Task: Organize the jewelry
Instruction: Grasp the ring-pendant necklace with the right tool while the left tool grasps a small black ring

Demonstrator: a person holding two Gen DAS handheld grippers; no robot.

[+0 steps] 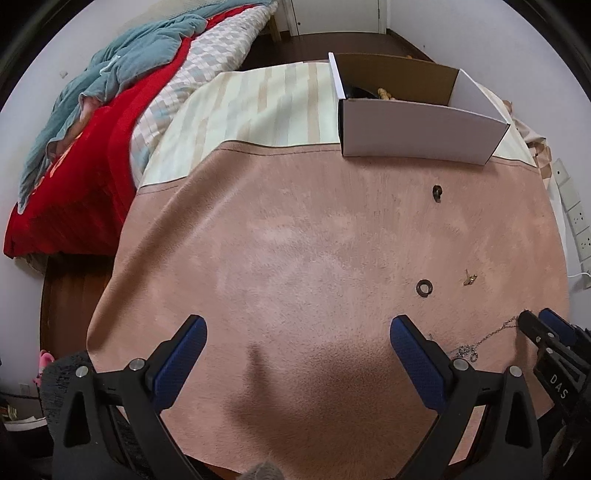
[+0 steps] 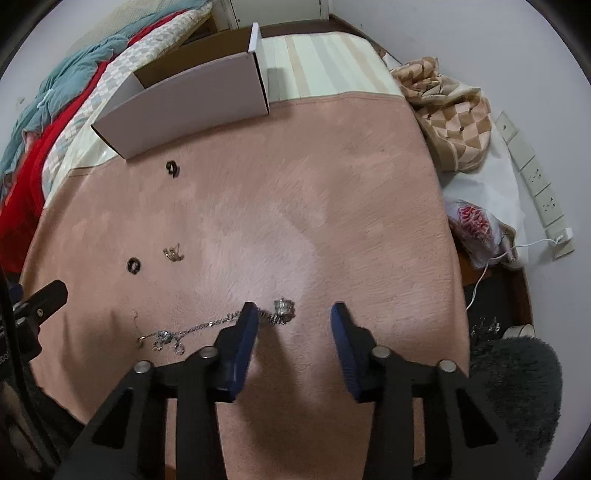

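Spread on a pink blanket [image 2: 332, 184]: a silver chain [image 2: 199, 326] with small charms bunched at one end, a silver ring [image 2: 284, 307] at its other end, a gold trinket [image 2: 173, 254], a dark ring [image 2: 133, 266] lying flat and a second dark ring [image 2: 171, 168] nearer the white cardboard box [image 2: 184, 107]. All apart from one another except chain and silver ring, seemingly touching.

Right gripper [image 2: 294, 314] spread wide, blue pads empty, left pad crossing the chain, silver ring between the tips. Left gripper [image 1: 297, 325] likewise wide open over bare blanket, holding nothing.

Behind the blanket, a cream striped cover [image 1: 258, 103] under the open box; to the left, a bed [image 1: 110, 110] with red, teal and checked bedding. Pale walls, dark wood floor.

Only from the left wrist: inside of the box, with something dark and something yellowish, unclear what; a white door [image 1: 332, 14]. Only from the right wrist: the silver ring, a brown checked cloth [image 2: 450, 110], a printed plastic bag [image 2: 476, 225]; wall sockets [image 2: 535, 184] clearer here.
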